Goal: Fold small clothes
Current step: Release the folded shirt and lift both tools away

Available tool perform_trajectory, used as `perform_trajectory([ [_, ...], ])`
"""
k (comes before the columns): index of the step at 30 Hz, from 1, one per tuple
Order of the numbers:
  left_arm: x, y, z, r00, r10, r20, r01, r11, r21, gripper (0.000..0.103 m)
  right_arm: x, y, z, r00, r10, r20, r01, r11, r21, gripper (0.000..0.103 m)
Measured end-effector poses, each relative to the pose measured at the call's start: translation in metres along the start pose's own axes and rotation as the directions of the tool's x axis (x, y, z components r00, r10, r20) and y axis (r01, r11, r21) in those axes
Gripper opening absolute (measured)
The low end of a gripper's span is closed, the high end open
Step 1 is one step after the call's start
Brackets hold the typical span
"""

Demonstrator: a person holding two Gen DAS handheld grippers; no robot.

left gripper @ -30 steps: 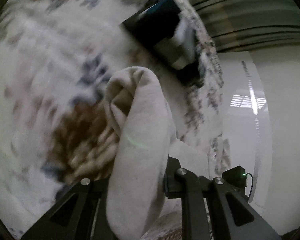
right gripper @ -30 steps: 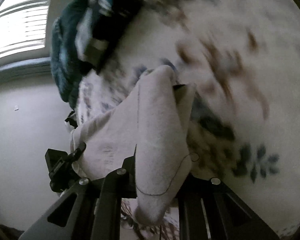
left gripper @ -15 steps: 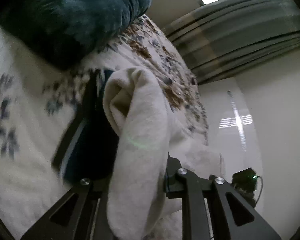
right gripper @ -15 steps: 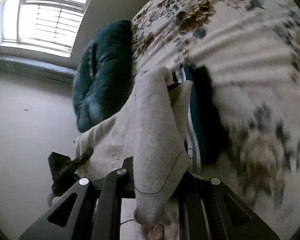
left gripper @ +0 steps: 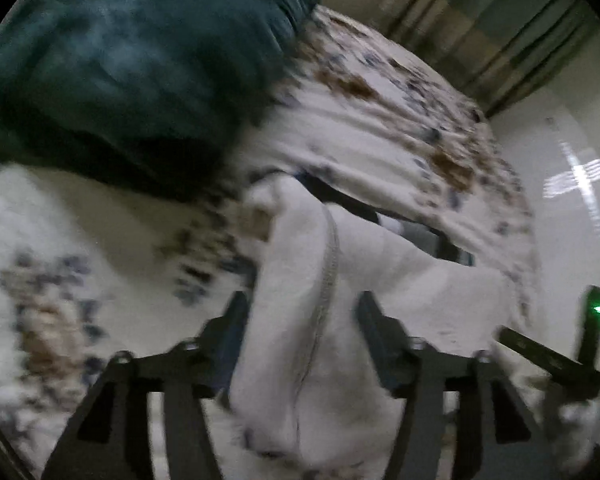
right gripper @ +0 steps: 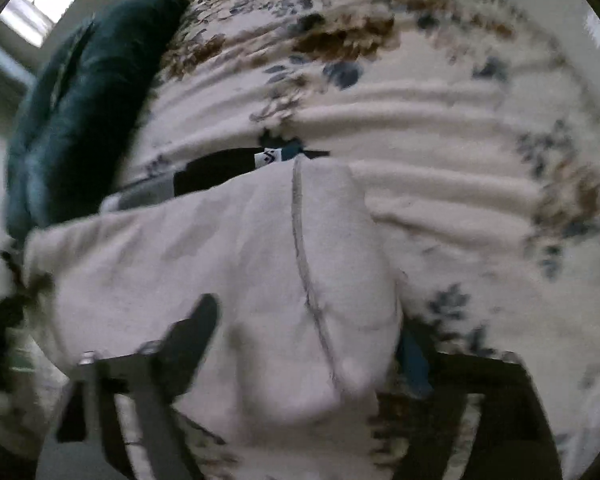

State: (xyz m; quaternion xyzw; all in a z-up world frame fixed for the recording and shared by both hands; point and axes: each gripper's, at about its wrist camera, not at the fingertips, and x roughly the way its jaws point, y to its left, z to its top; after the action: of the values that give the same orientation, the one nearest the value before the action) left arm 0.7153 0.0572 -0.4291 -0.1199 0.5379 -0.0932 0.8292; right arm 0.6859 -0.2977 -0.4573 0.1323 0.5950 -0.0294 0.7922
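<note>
While draped over a floral bedspread (left gripper: 380, 140) that fills the ground ahead of both pairs of fingers, seen here mid-fold: a small cream garment (left gripper: 300, 320), soft, light and limp, spanning from one gripper across to the other. Beyond the fingers and off toward the left, heaped against the bedspread, a dark teal blanket (left gripper: 120, 60). Just past the garment's far edge, lying flat on the bed, a dark folded item with a white label (right gripper: 228, 168), partly covered by the cream cloth.

Left gripper (left gripper: 300, 340): fingers spread wide, with the cloth bunched loosely between them and a grey stitched seam (left gripper: 328, 272) running up the middle; no pinch evident. Right gripper (right gripper: 300, 360): fingers likewise well apart, fabric slack in the gap and sagging over the left finger (right gripper: 196, 332); right finger mostly hidden behind the fold.

Judged from the drape: fleecy, floppy material, no stiffness to hold a crease, unlikely to slip once pinched but prone to slumping and unfolding if released carelessly. Nothing fragile. Best taken at corners or along the seamed hem, where doubled layers give thicker purchase, rather than mid-panel, where only a single loose layer would gather. Heavy motion blur throughout; finer detail unreadable.
</note>
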Motion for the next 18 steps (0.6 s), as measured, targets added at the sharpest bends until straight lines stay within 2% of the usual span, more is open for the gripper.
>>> perform_trajectory([
  [1, -0.011, -0.003, -0.004, 0.999, 0.035, 0.037, -0.034, 0.999, -0.004, 0.063, -0.005, 0.007, -0.006, 0.998, -0.055, 0.01, 0.055, 0.998, -0.025, 0.103],
  [2, -0.017, -0.005, -0.007, 0.996, 0.058, 0.065, -0.058, 0.998, -0.004, 0.068, -0.01, 0.009, -0.012, 0.996, -0.084, 0.021, 0.084, 0.996, -0.038, 0.103],
  [3, -0.027, -0.01, -0.013, 0.992, 0.095, 0.088, -0.096, 0.995, 0.005, 0.089, -0.016, 0.015, -0.019, 0.991, -0.13, 0.037, 0.132, 0.99, -0.059, 0.103],
  [4, -0.031, -0.013, -0.018, 0.989, 0.119, 0.089, -0.12, 0.993, 0.005, 0.103, -0.023, 0.021, -0.027, 0.982, -0.181, 0.053, 0.185, 0.98, -0.074, 0.103],
  [5, -0.037, -0.019, -0.025, 0.986, 0.145, 0.081, -0.146, 0.989, 0.01, 0.103, -0.03, 0.027, -0.035, 0.975, -0.212, 0.069, 0.218, 0.972, -0.084, 0.103],
  [7, -0.043, -0.028, -0.033, 0.977, 0.196, 0.082, -0.198, 0.98, 0.025, 0.103, -0.045, 0.031, -0.048, 0.971, -0.228, 0.076, 0.234, 0.968, -0.089, 0.103],
  [11, -0.064, -0.052, -0.049, 0.969, 0.232, 0.091, -0.237, 0.97, 0.054, 0.103, -0.086, 0.034, -0.072, 0.964, -0.245, 0.104, 0.251, 0.966, -0.053, 0.103],
  [16, -0.117, -0.09, -0.07, 0.956, 0.268, 0.117, -0.28, 0.954, 0.106, 0.103, -0.168, 0.04, -0.103, 0.942, -0.279, 0.188, 0.287, 0.958, -0.017, 0.103],
  [18, -0.148, -0.105, -0.08, 0.956, 0.259, 0.139, -0.276, 0.954, 0.12, 0.103, -0.21, 0.045, -0.117, 0.933, -0.283, 0.222, 0.293, 0.956, -0.014, 0.103],
])
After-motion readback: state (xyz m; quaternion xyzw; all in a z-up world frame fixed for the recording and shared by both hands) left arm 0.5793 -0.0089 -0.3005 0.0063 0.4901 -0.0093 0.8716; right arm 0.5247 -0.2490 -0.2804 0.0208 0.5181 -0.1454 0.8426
